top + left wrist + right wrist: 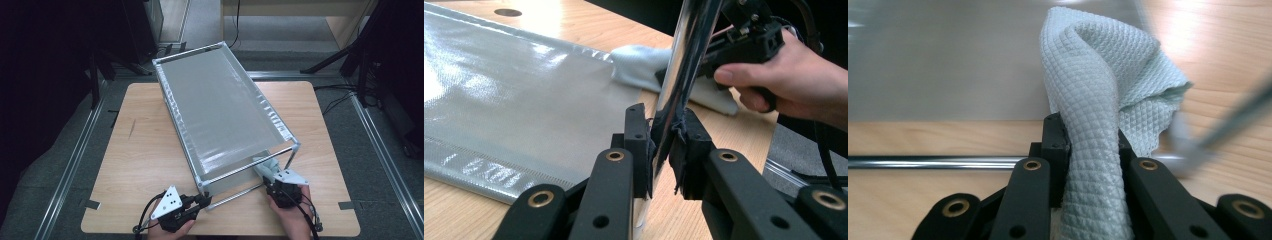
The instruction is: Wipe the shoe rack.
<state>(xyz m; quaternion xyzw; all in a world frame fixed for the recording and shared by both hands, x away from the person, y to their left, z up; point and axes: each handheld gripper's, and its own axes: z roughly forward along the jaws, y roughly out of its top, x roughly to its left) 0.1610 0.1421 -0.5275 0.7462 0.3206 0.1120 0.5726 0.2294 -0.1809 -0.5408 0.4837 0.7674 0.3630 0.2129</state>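
A chrome-framed rack [295, 145] with a grey fabric top [220, 105] stands slantwise on the wooden table [140, 150]. My left gripper [206, 200] is shut on the rack's near-left upright post [679, 75], its pads [638, 145] pressing both sides of the tube. My right gripper [272, 178] is shut on a pale mint waffle-weave cloth [1093, 85], which bunches up above the jaws. The cloth [265, 165] rests at the near right end of the lower grey sheet [514, 100], under the top shelf. In the left gripper view, the cloth [639, 60] lies beyond the post.
The rack's low chrome front bar [933, 161] runs across just ahead of my right gripper [1093, 150]. Bare table lies left of the rack. Metal floor rails [70, 165] flank the table, and dark stands [350, 55] with cables stand behind it.
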